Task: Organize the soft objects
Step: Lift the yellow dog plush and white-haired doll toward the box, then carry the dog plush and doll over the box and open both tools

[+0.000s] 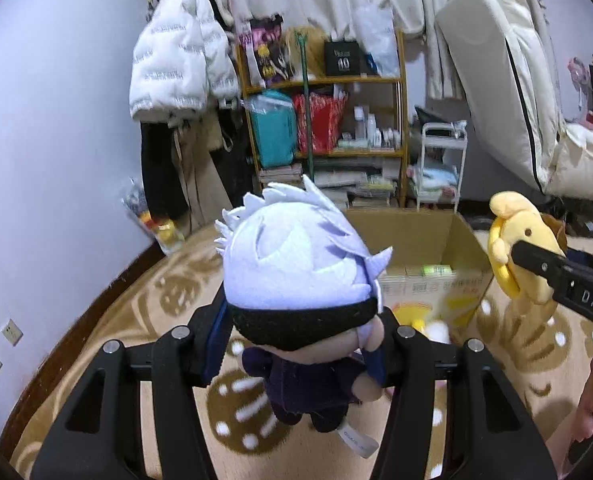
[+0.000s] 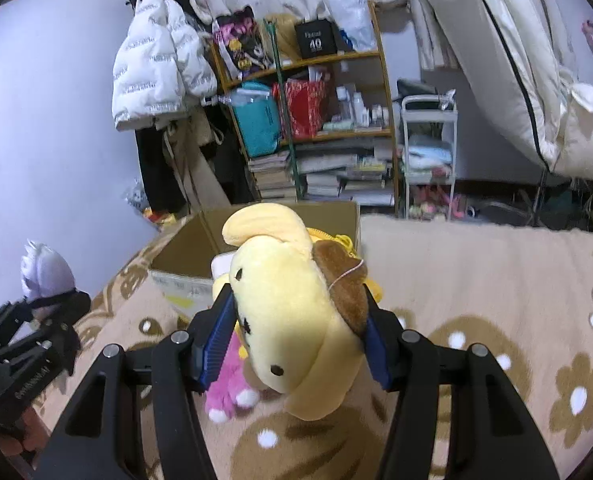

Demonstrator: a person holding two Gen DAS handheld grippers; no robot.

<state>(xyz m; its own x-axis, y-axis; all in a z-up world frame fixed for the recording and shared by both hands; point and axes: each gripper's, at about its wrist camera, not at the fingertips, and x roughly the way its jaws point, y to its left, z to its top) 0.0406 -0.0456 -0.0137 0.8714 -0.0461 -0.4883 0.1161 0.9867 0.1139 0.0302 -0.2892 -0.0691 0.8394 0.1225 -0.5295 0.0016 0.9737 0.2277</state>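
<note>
A: Lilac-white felt hair, black blindfold band, dark outfit: that's the chibi plush doll (image 1: 300, 280) in the left gripper (image 1: 300, 344). Blue pads (image 1: 216, 344) press its head from both sides at about the band line, jaws pinching it, body dangling below w/ a white tag

B: And the right?

A: Right gripper (image 2: 296, 336) is clamped on a yellow dog plush (image 2: 292, 304) w/ a brown beret, jaws squeezing its head between blue pads (image 2: 216, 332). Floppy ear sticks up at 12 o'clock. In the left wrist view the same dog (image 1: 512, 248) shows at 3 o'clock, black finger across it

B: Where's the box?

A: Open cardboard box (image 1: 424, 240) sits on the beige blanket w/ brown flower pattern (image 2: 496, 320), just past the doll, at 1 o'clock from it. Something yellow and white inside, too blurred to name. From the right wrist view the box (image 2: 188, 248) is behind the dog at 11 o'clock

B: Anything else soft?

A: Pink plush w/ white paws (image 2: 228, 384) under the dog, at 7 o'clock from it; can't tell if it touches the blanket. Left gripper + doll (image 2: 44, 276) visible at 9 o'clock there

B: Backgrd?

A: Wooden shelf (image 1: 324, 120) w/ books, bottles, teal and red bags at 12 o'clock; white puffer jacket (image 1: 176, 64) hanging at 11
</note>
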